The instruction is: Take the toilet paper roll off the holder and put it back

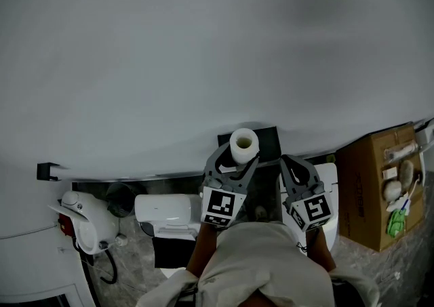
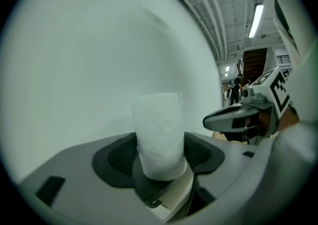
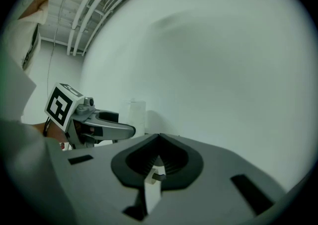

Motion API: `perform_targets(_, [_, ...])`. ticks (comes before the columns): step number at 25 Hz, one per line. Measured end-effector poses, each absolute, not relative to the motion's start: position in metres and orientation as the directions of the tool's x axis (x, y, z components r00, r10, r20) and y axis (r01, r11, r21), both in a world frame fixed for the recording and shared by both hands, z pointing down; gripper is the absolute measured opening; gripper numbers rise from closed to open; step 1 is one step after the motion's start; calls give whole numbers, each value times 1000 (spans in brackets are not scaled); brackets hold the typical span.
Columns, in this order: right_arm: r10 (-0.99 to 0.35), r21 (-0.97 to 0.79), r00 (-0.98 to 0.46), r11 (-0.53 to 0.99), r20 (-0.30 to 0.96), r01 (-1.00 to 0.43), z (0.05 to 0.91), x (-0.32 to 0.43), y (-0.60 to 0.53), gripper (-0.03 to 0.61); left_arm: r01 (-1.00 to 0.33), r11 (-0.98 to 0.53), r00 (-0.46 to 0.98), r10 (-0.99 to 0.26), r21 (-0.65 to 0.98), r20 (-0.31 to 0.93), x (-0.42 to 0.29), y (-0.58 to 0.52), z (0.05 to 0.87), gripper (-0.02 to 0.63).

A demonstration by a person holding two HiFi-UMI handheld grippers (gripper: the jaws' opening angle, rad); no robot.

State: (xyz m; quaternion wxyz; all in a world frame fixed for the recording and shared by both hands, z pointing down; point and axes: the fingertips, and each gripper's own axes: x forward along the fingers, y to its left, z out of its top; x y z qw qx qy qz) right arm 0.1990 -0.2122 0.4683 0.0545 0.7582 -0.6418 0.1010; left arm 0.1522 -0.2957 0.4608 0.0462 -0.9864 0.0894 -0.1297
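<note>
Jaws of my left gripper (image 1: pixel 236 160) stand partly open, clamped on the white toilet paper roll (image 1: pixel 244 141), close against the wall at its black holder (image 1: pixel 269 137). My right gripper (image 1: pixel 290 162) hangs just beside it, jaws closed and empty; a cardboard box (image 1: pixel 373 190) stands further right.

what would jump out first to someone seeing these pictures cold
The white toilet paper roll stands out against the pale wall at centre, clasped between the left gripper's tongs. Just to its right, the right gripper hangs with its tongs shut and empty. A brown cardboard box stuffed with oddments sits at the far right.
</note>
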Motion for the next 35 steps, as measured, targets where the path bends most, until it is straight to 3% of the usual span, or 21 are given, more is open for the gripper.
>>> perform_targets(35, [-980,-42,129,-137,154,-990,451,190,-175,-3,-233,-963,952,-254,-138,167,135,-266,436,293])
